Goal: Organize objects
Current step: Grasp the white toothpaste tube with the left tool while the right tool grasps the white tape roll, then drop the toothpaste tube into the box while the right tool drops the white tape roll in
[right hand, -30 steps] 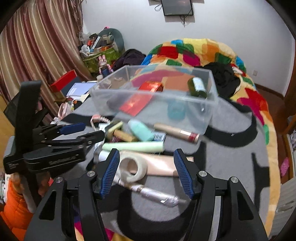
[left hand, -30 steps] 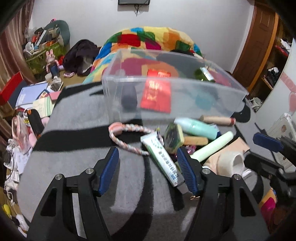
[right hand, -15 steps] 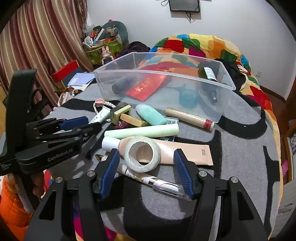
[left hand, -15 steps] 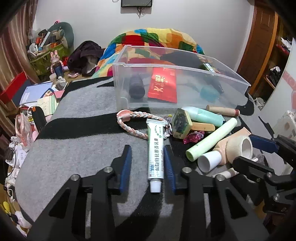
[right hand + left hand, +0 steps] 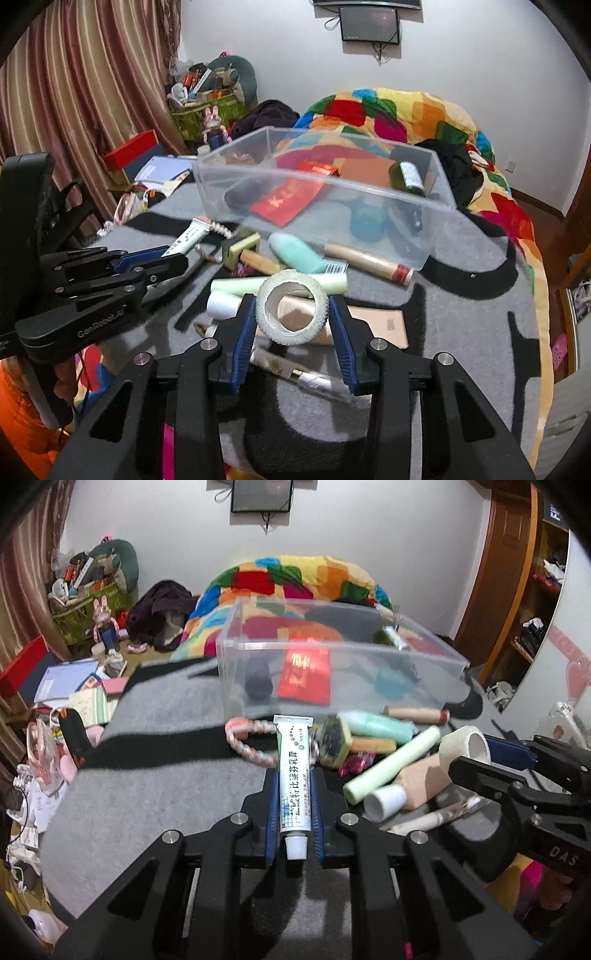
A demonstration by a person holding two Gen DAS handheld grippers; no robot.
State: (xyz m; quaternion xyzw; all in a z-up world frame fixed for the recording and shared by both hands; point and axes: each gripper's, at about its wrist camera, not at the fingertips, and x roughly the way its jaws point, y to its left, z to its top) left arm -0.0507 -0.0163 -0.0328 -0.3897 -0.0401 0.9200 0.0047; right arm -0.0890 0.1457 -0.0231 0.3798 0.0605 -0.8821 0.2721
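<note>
Tube (image 5: pixel 293 771) of ointment, white and green, clamped lengthwise in the left gripper (image 5: pixel 294 805), cap toward the camera, over the grey-and-black blanket (image 5: pixel 147 794). Tape roll (image 5: pixel 291 312) pinched between the right gripper (image 5: pixel 292 325) pads. Behind both: a heap of bottles and sticks, then the clear bin (image 5: pixel 325 199) holding a red envelope (image 5: pixel 286 201) near the blanket's far edge.

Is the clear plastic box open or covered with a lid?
Open. The clear plastic box shows no lid; its rim is bare, and the red envelope and green bottle lie inside.
</note>
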